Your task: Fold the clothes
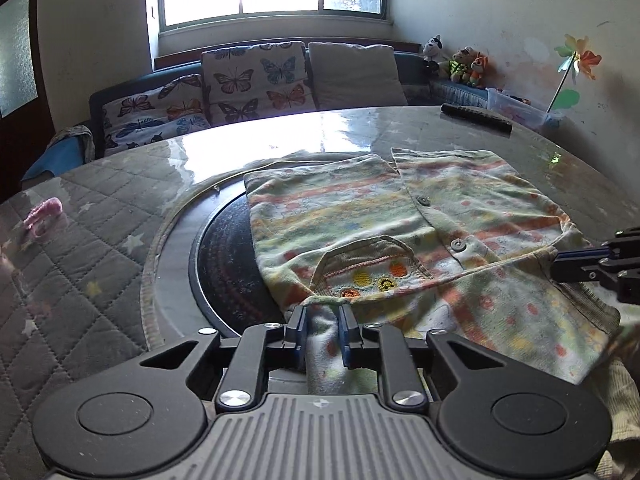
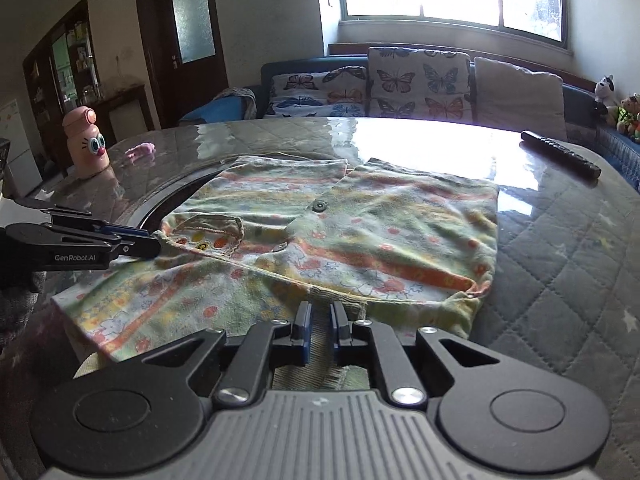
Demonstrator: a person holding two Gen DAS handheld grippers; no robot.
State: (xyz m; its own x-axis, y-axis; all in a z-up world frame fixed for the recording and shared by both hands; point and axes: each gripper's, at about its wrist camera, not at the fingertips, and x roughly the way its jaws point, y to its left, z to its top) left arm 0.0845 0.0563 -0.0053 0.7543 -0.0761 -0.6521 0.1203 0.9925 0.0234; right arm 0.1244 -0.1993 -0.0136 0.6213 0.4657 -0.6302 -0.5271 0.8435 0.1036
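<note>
A child's striped, dotted shirt point(image 1: 360, 216) lies button-side up on the round table, its embroidered pocket point(image 1: 368, 268) near the front edge. My left gripper point(image 1: 323, 312) is shut on a bunched strip of the shirt's near edge, which runs back between the fingers. In the right wrist view the same shirt point(image 2: 380, 220) spreads ahead, and my right gripper point(image 2: 321, 308) is shut on its ribbed edge close to the camera. The left gripper point(image 2: 154, 242) shows there at the left, by the pocket corner. The right gripper point(image 1: 558, 268) enters the left wrist view at the right edge.
The table point(image 1: 80, 240) has a quilted cover under glass and a dark round plate point(image 1: 224, 260) in its middle, partly under the shirt. A black remote point(image 2: 560, 156) lies far right. A pink bottle point(image 2: 86, 142) and a small pink thing point(image 2: 140, 150) stand far left. A sofa point(image 1: 252, 80) is behind.
</note>
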